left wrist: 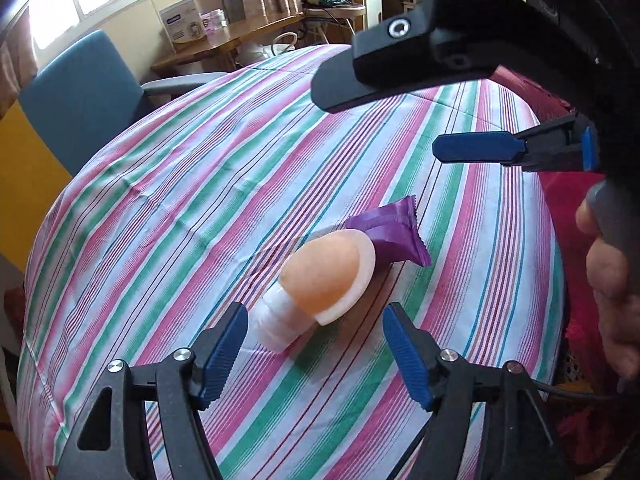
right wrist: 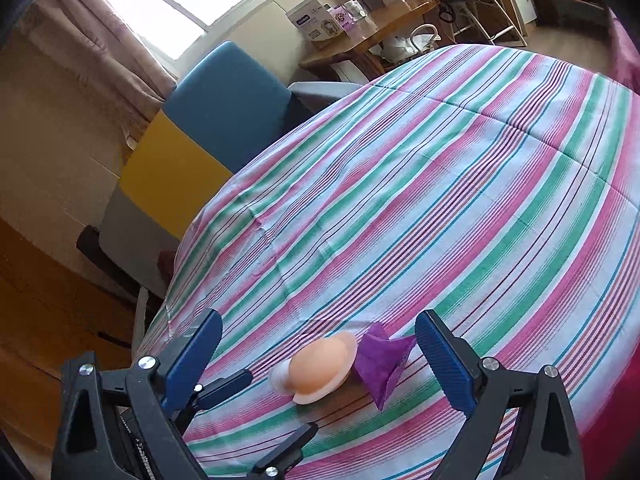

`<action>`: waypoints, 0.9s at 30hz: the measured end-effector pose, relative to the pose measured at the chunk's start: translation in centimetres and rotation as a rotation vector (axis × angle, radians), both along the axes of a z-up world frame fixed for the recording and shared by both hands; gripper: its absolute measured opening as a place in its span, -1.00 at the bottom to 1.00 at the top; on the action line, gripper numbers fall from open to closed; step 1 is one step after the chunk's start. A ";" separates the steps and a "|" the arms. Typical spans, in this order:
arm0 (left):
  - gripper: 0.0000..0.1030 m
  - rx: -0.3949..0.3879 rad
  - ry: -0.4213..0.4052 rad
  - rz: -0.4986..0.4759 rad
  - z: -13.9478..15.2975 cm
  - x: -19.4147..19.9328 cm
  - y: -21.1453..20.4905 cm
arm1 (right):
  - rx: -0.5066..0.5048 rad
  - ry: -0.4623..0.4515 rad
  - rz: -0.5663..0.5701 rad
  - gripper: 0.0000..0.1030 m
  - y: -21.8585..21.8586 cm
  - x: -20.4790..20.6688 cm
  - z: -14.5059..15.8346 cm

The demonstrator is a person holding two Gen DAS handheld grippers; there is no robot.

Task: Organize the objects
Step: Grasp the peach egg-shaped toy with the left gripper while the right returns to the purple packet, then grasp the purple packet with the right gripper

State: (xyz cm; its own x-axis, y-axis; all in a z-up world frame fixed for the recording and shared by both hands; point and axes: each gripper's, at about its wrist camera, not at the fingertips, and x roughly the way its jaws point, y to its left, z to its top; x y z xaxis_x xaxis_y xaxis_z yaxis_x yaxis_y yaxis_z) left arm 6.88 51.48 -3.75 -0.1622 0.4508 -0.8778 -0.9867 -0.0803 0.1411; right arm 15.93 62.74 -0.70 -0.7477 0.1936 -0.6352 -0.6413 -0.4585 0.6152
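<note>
Two things lie touching on the striped cloth: mushroom, purple packet right. Left gripper and right gripper gape wide, holding nothing.

Orange-capped white toy mushroom; purple wrapper; pink-green-white striped tablecloth.

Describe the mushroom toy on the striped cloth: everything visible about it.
The mushroom toy has a rounded orange cap with a pale flat rim and a stubby white ridged stem. It looks like smooth plastic or rubber. It lies tipped on its side on the striped cloth, stem toward the left gripper, whose open jaws straddle the stem end without pressing it. A purple wrapper lies against the cap's far rim; whether they touch is unclear.
</note>
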 end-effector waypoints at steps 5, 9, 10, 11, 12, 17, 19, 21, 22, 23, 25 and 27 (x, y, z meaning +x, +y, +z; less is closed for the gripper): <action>0.38 -0.022 -0.001 -0.022 -1.2 -0.6 1.6 | -0.017 0.015 -0.002 0.90 0.2 0.1 -0.2; 0.37 -0.015 0.005 -0.024 -1.8 -0.8 2.4 | -0.038 0.014 -0.040 0.90 0.7 0.5 -0.5; 0.34 -0.017 -0.014 -0.028 -1.9 -0.8 2.6 | -0.050 0.033 -0.041 0.91 0.8 0.7 -0.5; 0.32 -0.018 -0.030 -0.029 -2.1 -0.8 2.7 | -0.051 0.037 -0.045 0.91 0.8 0.8 -0.5; 0.32 -0.018 -0.027 -0.025 -2.3 -0.8 2.8 | -0.046 0.031 -0.051 0.91 0.8 0.8 -0.5; -0.01 0.023 -0.070 0.005 -2.3 -2.0 2.7 | -0.038 0.016 -0.062 0.91 0.9 0.8 -0.5; -0.04 0.049 -0.083 0.027 -1.7 -2.5 1.9 | -0.035 0.012 -0.067 0.91 1.0 0.9 -0.5; -0.04 0.080 -0.087 0.054 -0.9 -3.0 0.5 | -0.034 0.006 -0.068 0.91 1.1 0.8 -0.5; -0.04 0.089 -0.098 0.067 -0.6 -3.3 -0.1 | -0.033 0.002 -0.068 0.91 1.1 0.8 -0.5; -0.04 0.101 -0.112 0.084 -0.3 -3.6 -1.0 | -0.031 -0.002 -0.067 0.91 1.0 0.7 -0.5; -0.04 0.117 -0.125 0.127 0.2 -4.1 -3.2 | -0.027 -0.013 -0.058 0.91 1.0 0.5 -0.5; -0.04 0.131 -0.158 0.167 0.5 -5.0 -5.6 | -0.020 -0.029 -0.051 0.91 0.8 0.3 -0.5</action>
State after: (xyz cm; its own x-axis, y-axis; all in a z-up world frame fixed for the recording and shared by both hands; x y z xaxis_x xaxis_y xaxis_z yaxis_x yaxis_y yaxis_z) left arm 1.88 45.87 -3.27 -0.1101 0.5406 -0.8340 -0.9671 -0.2518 -0.0356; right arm 16.23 63.54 -1.24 -0.7183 0.2176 -0.6608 -0.6812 -0.4127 0.6047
